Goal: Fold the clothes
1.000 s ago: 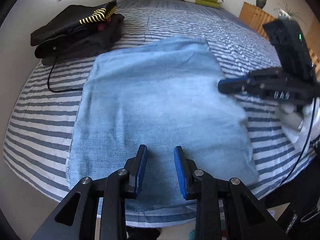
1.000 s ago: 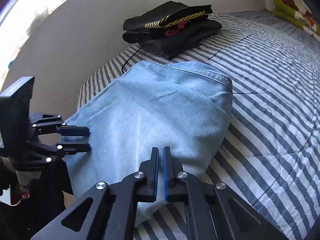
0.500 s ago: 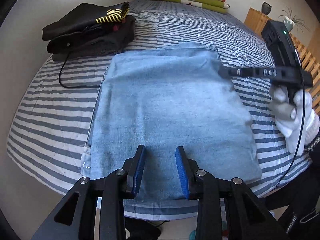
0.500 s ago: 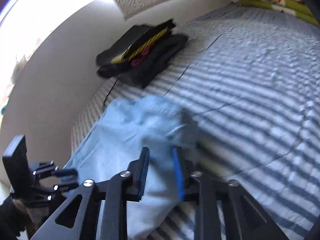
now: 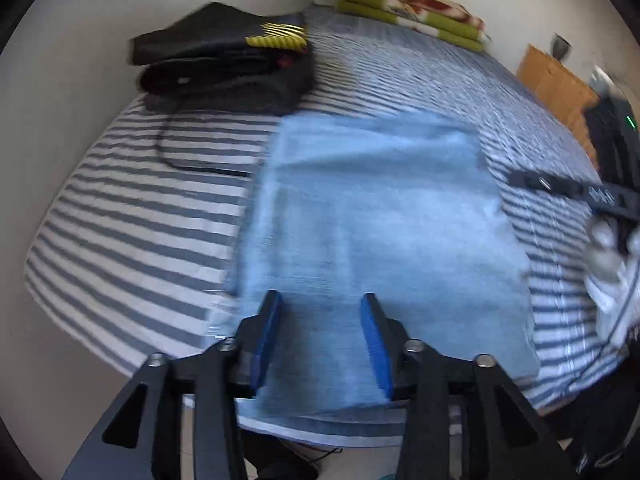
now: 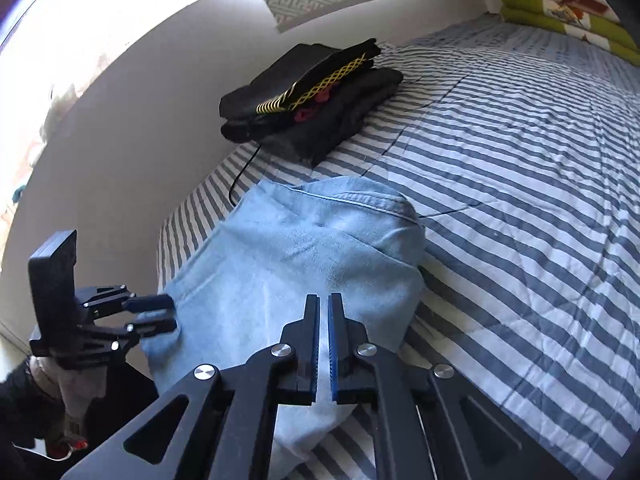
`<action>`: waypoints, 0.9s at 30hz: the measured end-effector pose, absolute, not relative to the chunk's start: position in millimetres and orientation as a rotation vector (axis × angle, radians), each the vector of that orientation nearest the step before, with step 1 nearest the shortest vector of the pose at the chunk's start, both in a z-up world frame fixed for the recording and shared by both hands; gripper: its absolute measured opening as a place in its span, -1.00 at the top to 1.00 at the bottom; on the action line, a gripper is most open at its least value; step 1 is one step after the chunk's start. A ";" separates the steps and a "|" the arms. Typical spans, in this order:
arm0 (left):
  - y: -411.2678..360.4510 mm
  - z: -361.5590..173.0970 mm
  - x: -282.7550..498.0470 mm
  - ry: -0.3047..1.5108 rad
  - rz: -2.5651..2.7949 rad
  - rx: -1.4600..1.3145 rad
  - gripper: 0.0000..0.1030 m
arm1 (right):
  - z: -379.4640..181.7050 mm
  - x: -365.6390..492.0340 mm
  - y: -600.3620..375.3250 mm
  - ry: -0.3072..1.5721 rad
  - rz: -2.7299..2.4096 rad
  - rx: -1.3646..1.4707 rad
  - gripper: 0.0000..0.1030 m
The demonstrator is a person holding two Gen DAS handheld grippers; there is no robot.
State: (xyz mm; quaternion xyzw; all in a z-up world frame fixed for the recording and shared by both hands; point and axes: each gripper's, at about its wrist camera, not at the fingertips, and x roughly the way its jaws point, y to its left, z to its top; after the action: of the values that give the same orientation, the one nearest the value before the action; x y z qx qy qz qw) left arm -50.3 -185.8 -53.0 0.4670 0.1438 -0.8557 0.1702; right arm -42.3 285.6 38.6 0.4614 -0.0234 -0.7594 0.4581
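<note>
Far left on the bed (image 5: 132, 208), against the wall: a stack of dark folded clothes (image 5: 224, 64), one piece with a yellow pattern. A black cable (image 5: 180, 160) trails from under the stack across the striped cover toward the jeans.

Centre: light blue jeans (image 5: 372, 232), folded into a rough rectangle, lying flat on the striped cover at the near edge of the bed. Long axis runs from the near edge away toward the head of the bed; the far end is narrower and the near end overhangs the mattress edge slightly. In the right wrist view the far end shows a stitched seam and a rounded fold.

Left gripper (image 5: 322, 336) hangs above the near end of the jeans, pointing steeply down. Its jaws have just been opening and stand apart, blue pads clear of the cloth, nothing between them.

Right: right gripper (image 6: 323, 344) near the right-hand edge of the jeans, jaws nearly together with only a thin slit, no cloth caught in them. A white-gloved hand (image 5: 608, 268) holds it.

Far end of bed: a green and red folded blanket (image 5: 416, 12).
</note>
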 end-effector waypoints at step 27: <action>22.7 51.6 -171.9 0.557 -3.037 1.316 0.88 | 73.3 41.8 553.7 -0.818 -2.194 1.017 0.70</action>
State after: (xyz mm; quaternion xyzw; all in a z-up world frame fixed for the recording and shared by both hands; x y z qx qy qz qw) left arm -171.8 22.7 51.6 0.3899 0.1652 -0.8996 -0.1071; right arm 41.8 553.7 73.3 0.3814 -0.3068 -0.8224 0.2901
